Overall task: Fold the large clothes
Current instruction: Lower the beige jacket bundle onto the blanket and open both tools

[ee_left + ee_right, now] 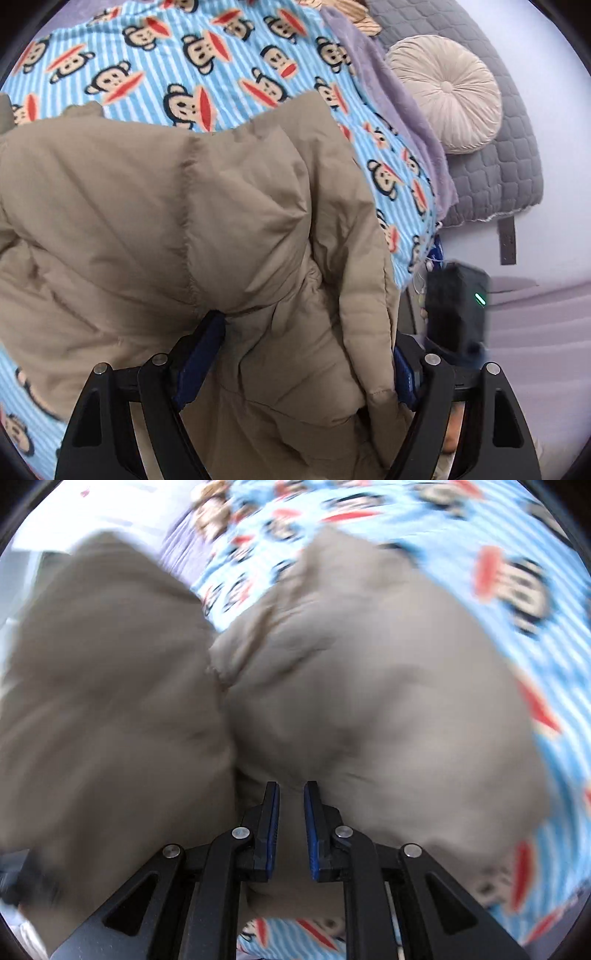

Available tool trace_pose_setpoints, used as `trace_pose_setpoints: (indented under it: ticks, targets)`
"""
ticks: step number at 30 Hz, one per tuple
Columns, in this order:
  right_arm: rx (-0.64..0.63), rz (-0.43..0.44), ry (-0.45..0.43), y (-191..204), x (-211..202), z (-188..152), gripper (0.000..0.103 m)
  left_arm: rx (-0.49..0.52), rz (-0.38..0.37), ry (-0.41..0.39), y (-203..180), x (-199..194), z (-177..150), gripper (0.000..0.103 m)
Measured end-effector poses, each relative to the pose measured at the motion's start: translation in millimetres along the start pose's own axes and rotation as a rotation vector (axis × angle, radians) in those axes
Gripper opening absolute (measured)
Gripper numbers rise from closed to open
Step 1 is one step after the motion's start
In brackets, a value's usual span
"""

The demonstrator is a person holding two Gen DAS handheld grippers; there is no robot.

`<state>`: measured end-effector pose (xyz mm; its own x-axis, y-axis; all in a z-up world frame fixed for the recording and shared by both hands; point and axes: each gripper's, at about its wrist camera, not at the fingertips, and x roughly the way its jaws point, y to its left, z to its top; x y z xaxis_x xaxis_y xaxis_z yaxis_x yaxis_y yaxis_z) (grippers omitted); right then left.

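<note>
A puffy beige jacket lies bunched on a bed covered by a blue striped monkey-print blanket. My left gripper stands open and wide; a thick fold of the jacket sits loosely between its blue pads. In the blurred right wrist view the jacket fills most of the picture over the same blanket. My right gripper is nearly closed, pinching a thin ridge of the beige fabric. A deep crease splits the jacket into two lobes just left of that gripper.
A round cream cushion rests on a grey quilted pad at the right. A purple fleece cover edges the blanket. A black box with a green light sits by the bed's right side, near a pale wall.
</note>
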<state>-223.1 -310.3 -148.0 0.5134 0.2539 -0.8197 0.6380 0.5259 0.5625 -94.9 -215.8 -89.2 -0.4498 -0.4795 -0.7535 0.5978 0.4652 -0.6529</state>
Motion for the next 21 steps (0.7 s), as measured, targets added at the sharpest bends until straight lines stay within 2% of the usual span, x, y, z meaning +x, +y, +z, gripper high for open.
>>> trace_pose_setpoints:
  ticks: [1, 3, 4, 5, 6, 9, 11, 13, 15, 16, 17, 18, 19, 20, 21]
  targets:
    - [0.018, -0.004, -0.006, -6, -6, -4, 0.016, -0.003, 0.004, -0.002, 0, 6, 5, 0.080]
    - [0.047, -0.019, -0.020, -17, -20, -16, 0.022, 0.018, 0.023, -0.015, -5, 22, 18, 0.083]
    - [0.055, -0.025, -0.032, -20, -28, -22, 0.040, 0.031, 0.035, -0.022, -6, 28, 20, 0.088]
    - [0.061, -0.030, -0.050, -20, -36, -27, 0.065, 0.041, 0.052, -0.029, -10, 37, 24, 0.088]
    - [0.063, -0.027, -0.077, -21, -46, -33, 0.075, 0.054, 0.072, -0.030, -13, 42, 27, 0.088]
    - [0.042, 0.073, -0.125, -16, -74, -52, 0.077, 0.083, 0.120, -0.041, -20, 55, 51, 0.088]
    - [-0.007, 0.141, -0.115, -6, -85, -62, 0.081, 0.103, 0.145, -0.065, -19, 48, 51, 0.088]
    - [-0.055, 0.166, -0.084, 1, -88, -64, 0.081, 0.141, 0.169, -0.103, -26, 37, 50, 0.088]
    - [-0.084, 0.151, -0.070, 13, -75, -62, 0.081, 0.189, 0.222, -0.167, -30, 16, 42, 0.088]
    - [-0.090, 0.126, -0.074, 24, -63, -50, 0.081, 0.205, 0.255, -0.205, -30, 4, 37, 0.088]
    - [-0.097, 0.071, -0.083, 28, -54, -45, 0.081, 0.214, 0.301, -0.251, -27, -12, 33, 0.088]
    - [-0.103, 0.005, -0.103, 33, -47, -38, 0.075, 0.215, 0.350, -0.305, -22, -27, 29, 0.088]
    - [-0.113, -0.026, -0.119, 39, -46, -28, 0.035, 0.206, 0.400, -0.355, -14, -42, 27, 0.088]
    - [-0.120, -0.063, -0.129, 42, -43, -23, 0.017, 0.187, 0.444, -0.393, -3, -54, 25, 0.088]
    - [-0.128, -0.091, -0.153, 43, -46, -22, 0.017, 0.154, 0.486, -0.423, 11, -64, 25, 0.088]
